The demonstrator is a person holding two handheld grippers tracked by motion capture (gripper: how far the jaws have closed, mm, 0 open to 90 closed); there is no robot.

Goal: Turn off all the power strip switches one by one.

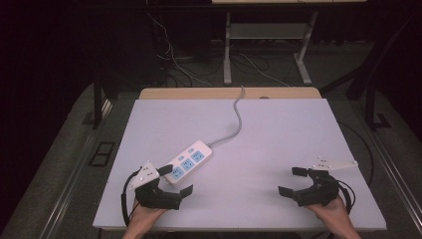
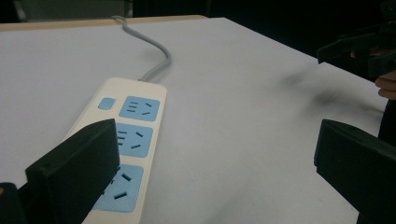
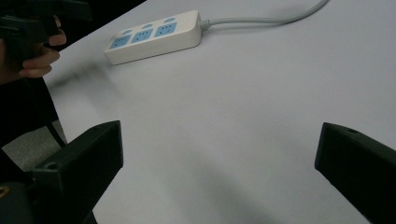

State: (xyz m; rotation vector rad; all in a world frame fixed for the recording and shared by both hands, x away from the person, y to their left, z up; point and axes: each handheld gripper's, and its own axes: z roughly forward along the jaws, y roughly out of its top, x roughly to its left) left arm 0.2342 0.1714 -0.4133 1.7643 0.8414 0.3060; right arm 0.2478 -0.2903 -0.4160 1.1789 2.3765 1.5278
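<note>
A white power strip (image 1: 189, 162) with three blue sockets lies left of centre on the white table, and its grey cable (image 1: 238, 118) runs off over the far edge. My left gripper (image 1: 175, 181) stands open at the strip's near end, with one jaw over that end and nothing between the jaws. In the left gripper view the power strip (image 2: 125, 144) lies just ahead of the left jaw. My right gripper (image 1: 291, 181) is open near the table's front right, with nothing between its jaws. The right gripper view has the power strip (image 3: 154, 36) far off at the upper left.
The white table top (image 1: 278, 134) rests on a wooden board that shows at the far edge. A metal desk frame (image 1: 266, 45) and loose cables stand on the floor behind. Dark floor surrounds the table.
</note>
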